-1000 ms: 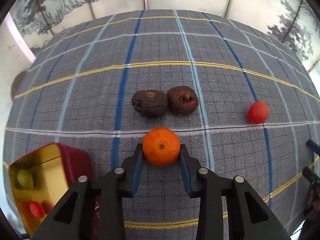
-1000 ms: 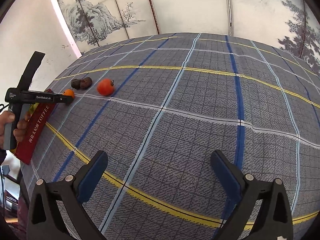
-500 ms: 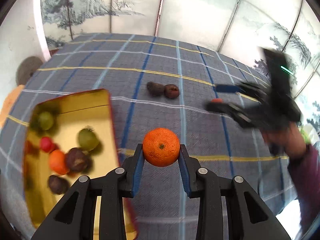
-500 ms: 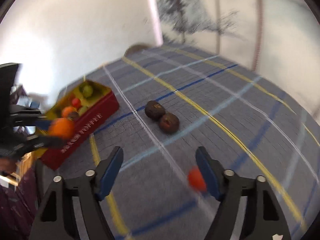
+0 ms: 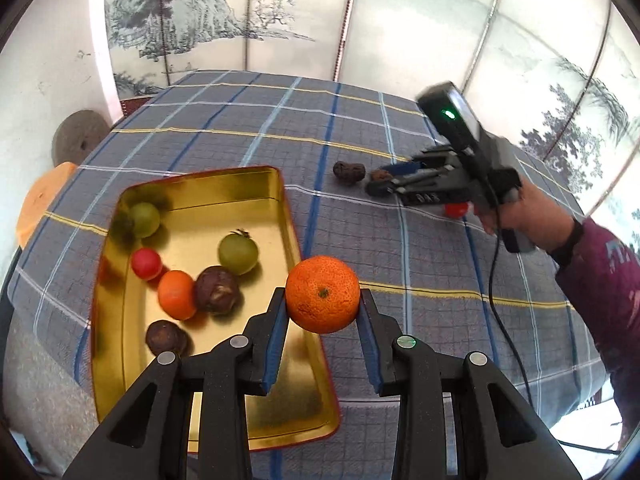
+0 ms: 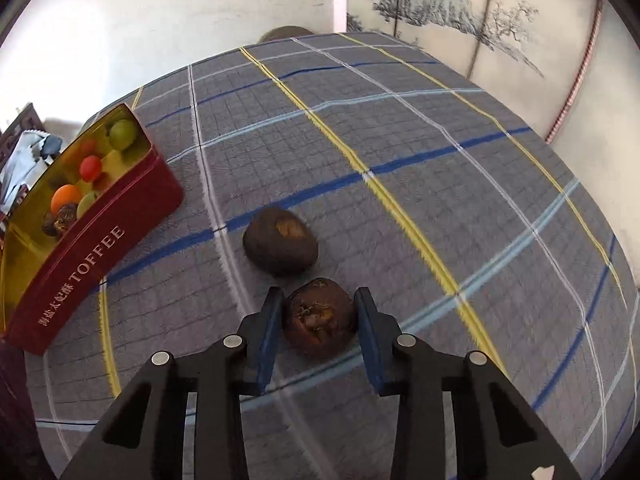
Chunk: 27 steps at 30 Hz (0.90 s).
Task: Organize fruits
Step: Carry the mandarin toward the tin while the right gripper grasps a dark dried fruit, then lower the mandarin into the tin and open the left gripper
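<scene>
Left tongs (image 5: 323, 314): I grip the orange (image 5: 322, 294) above the tin (image 5: 280, 200) edge.
Right tongs (image 6: 318, 320): closed around a brown fruit (image 6: 318, 317); contact only visible here.

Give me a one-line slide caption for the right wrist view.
Right gripper closing around a dark wrinkled fruit on the plaid cloth, second dark fruit just beyond, toffee tin at left.

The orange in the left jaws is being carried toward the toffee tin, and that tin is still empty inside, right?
Not quite. The orange is indeed held in the left gripper near the toffee tin, but the tin is not empty. The left wrist view shows several fruits in it already: two green ones, a small red one, an orange one and two dark brown ones.
</scene>
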Motion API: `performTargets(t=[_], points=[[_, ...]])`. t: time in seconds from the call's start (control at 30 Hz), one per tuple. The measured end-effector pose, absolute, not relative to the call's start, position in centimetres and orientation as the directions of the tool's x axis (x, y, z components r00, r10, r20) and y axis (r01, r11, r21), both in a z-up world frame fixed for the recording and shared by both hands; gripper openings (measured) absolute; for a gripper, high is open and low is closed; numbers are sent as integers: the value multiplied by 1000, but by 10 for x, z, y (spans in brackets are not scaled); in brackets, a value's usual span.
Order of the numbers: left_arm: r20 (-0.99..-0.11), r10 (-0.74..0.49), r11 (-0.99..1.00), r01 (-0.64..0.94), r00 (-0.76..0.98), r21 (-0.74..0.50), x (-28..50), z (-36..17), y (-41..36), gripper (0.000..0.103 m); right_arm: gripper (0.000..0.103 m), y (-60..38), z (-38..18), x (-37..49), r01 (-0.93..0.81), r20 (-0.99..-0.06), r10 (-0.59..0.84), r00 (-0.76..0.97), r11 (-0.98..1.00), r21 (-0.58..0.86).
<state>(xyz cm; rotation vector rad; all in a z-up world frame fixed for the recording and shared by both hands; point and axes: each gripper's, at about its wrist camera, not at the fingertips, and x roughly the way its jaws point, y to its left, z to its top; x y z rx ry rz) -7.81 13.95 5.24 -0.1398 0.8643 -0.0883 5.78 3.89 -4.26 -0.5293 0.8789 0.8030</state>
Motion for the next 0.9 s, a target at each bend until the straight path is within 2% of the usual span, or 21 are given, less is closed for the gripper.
performTargets(t=[0.07,0.17,0.37,0.57,0.9], points=[[-744,-127,987,13,656,-157,-82,54,143,35,33,32,-34,35,-778,-813,401,423,620,-99],[-741,-108,988,-9,663,-153,-92,52,151,35,33,13,-23,-15,-763,-762,478,437,646,-33],[-747,-76,990,-40,660,-137,-112,37,162,35,33,-19,-39,-99,-675,-711,497,497,736,43],[-750,-67,989,-56,658,-137,-126,25,173,35,33,-41,-58,-102,-572,-716,469,518,812,117],[-755,-81,989,-41,651,-142,-128,14,176,35,33,-45,-59,-96,-527,-719,433,544,843,109]])
